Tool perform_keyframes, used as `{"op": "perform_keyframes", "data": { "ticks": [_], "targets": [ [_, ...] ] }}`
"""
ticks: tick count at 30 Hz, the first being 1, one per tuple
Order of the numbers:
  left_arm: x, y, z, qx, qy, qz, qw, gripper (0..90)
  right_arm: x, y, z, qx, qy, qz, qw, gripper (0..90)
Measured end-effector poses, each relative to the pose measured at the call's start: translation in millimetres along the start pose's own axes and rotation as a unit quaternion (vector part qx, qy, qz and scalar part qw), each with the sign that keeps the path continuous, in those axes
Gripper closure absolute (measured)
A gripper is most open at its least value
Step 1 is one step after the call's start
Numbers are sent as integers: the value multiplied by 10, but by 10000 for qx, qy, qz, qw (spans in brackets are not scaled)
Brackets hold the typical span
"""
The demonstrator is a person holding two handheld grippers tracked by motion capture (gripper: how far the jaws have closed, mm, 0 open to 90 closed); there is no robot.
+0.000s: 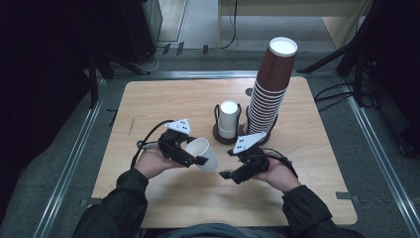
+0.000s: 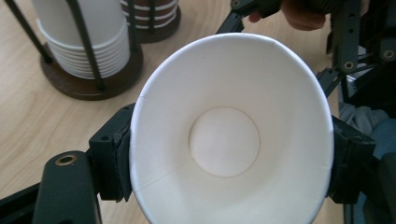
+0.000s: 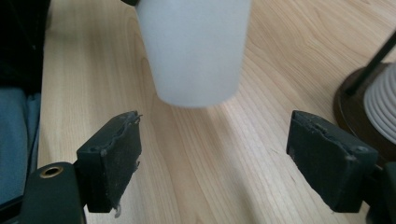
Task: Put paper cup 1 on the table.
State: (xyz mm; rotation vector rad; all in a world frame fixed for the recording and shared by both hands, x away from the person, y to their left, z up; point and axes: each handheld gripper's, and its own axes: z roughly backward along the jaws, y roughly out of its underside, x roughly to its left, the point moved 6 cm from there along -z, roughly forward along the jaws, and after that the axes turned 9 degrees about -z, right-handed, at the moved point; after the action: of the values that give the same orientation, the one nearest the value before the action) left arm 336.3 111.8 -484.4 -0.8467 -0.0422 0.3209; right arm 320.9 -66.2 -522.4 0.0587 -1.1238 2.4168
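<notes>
The left gripper (image 1: 197, 159) clamps a white paper cup (image 1: 204, 153) by its rim, held tilted above the near middle of the table (image 1: 148, 99). The right gripper (image 1: 229, 174) stands wide and empty just right of the cup. Judging by this, the cup is being passed across; next the right jaws must close around its base.

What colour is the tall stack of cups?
Brown tall stack of cups with white rims, clearest in the high view.
</notes>
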Motion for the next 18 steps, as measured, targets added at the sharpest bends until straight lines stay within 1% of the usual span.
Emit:
{"op": "perform_keyframes", "data": {
  "ticks": [4,7,10,14,16,18],
  "targets": [
    [29,17,39,-6,-57,39,10000,213,-23,5,47,-41,74,-84,9999,184],
    [45,34,62,-6,11,78,10000,213,-46,16,88,-51,151,-132,9998,185],
    [54,53,76,97,-1,11,10000,213,-59,35,129,-52,223,-197,9995,186],
    [85,87,95,196,-50,40,9998,212,-76,65,184,-52,294,-215,9993,186],
    [106,104,112,225,-123,21,9997,212,-89,78,208,-52,317,-249,9992,186],
    [125,122,131,258,-131,36,9996,212,-113,89,224,-57,361,-275,9990,186]
  ]
}}
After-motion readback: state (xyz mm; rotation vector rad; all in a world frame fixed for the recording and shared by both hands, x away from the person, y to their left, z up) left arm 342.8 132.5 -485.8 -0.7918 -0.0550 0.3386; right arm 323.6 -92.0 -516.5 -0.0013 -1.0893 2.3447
